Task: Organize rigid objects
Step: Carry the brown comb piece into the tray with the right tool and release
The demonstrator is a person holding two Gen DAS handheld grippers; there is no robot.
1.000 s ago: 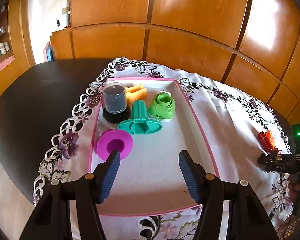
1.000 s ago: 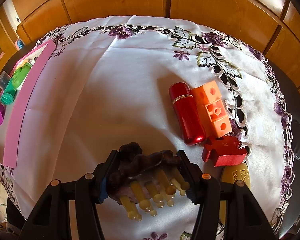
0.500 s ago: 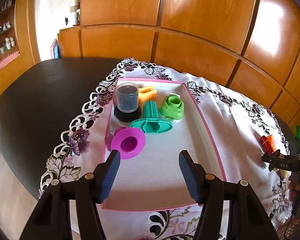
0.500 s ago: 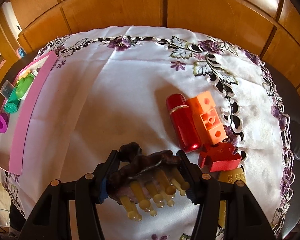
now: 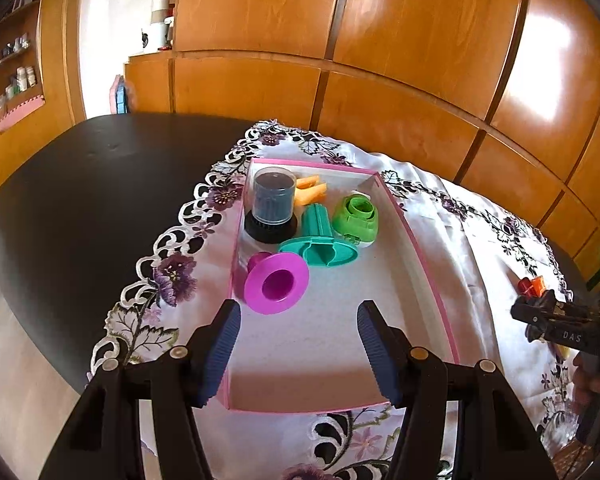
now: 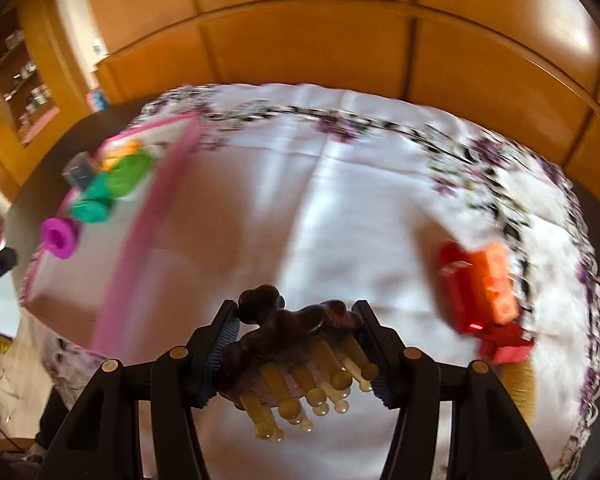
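My right gripper (image 6: 296, 348) is shut on a dark brown hair claw clip (image 6: 292, 340) with yellowish teeth, held above the white cloth. A pink-rimmed tray (image 5: 424, 248) holds a magenta spool (image 5: 276, 288), a teal spool (image 5: 320, 240), a green cap-like piece (image 5: 356, 220), a dark jar (image 5: 272, 208) and orange pieces (image 5: 312, 192). My left gripper (image 5: 298, 344) is open and empty over the tray's near half. The tray also shows at left in the right wrist view (image 6: 148, 216). The right gripper shows at far right in the left wrist view (image 5: 548, 320).
A red cylinder (image 6: 460, 288), an orange block (image 6: 496, 280), a red flat piece (image 6: 504, 344) and a yellow piece (image 6: 520, 380) lie on the embroidered cloth (image 6: 340, 208) at the right. The dark table (image 5: 80, 200) extends left. Wooden wall panels stand behind.
My right gripper has lifted with the clip and swung left toward the tray; the view is blurred. My left gripper has risen and drawn back from the tray.
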